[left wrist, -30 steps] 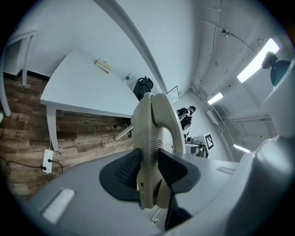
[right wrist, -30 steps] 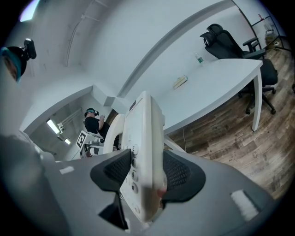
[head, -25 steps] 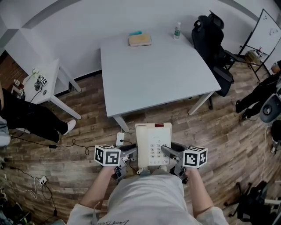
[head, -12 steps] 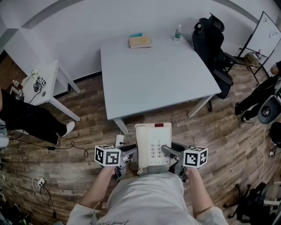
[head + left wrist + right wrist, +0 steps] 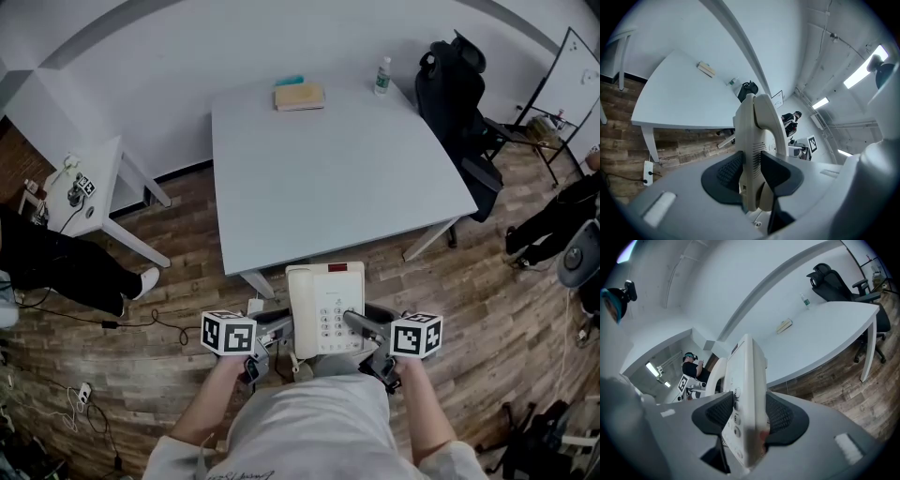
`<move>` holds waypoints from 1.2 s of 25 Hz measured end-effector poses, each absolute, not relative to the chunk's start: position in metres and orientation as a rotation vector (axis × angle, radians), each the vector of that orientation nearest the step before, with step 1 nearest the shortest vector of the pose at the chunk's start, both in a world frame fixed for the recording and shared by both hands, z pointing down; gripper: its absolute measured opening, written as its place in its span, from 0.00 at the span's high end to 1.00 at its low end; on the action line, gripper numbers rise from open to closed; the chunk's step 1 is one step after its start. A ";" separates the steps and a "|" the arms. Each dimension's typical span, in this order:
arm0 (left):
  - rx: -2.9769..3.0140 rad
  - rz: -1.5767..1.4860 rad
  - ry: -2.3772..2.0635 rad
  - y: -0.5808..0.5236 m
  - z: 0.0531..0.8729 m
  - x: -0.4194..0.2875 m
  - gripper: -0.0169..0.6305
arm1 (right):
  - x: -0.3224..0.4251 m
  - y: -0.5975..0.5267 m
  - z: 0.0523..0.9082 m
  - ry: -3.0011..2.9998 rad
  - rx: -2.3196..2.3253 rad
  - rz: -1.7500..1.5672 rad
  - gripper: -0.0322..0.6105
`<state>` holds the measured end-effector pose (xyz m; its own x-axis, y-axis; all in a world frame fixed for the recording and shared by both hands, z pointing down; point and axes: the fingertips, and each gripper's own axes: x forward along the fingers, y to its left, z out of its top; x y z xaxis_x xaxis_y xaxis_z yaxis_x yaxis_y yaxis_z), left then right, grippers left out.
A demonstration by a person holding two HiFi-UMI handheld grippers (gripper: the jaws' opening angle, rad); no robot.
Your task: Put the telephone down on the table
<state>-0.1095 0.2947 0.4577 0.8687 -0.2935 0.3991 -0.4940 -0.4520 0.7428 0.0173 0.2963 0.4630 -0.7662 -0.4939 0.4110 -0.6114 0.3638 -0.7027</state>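
Clamping the telephone (image 5: 325,302) between them, left claw (image 5: 280,326) on its left edge, right claw (image 5: 357,323) on its right edge

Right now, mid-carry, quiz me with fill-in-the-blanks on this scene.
The left gripper and right gripper are both shut on the ____.
The telephone hangs above the wooden ____, not yet on the table.
A book lies at the table's far edge; right of it stands a ____.
Missing: telephone; floor; bottle.
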 end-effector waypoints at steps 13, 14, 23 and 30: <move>2.062 0.254 -0.589 0.206 0.458 -0.096 0.77 | 0.031 0.203 0.461 -2.480 0.980 1.363 0.60; 2.062 0.254 -0.592 0.198 0.457 -0.095 0.77 | 0.032 0.195 0.460 -2.481 0.977 1.361 0.60; 2.049 0.235 -0.628 0.134 0.447 -0.080 0.77 | 0.046 0.125 0.451 -2.492 0.927 1.366 0.60; 2.032 0.206 -0.675 0.092 0.443 -0.073 0.77 | 0.053 0.078 0.447 -2.503 0.871 1.355 0.60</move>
<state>-0.0727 0.0924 0.4425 0.8334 -0.3788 0.4024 -0.5389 -0.3957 0.7436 0.0529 0.0778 0.4472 -0.8163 -0.4142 0.4026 -0.5636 0.4182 -0.7124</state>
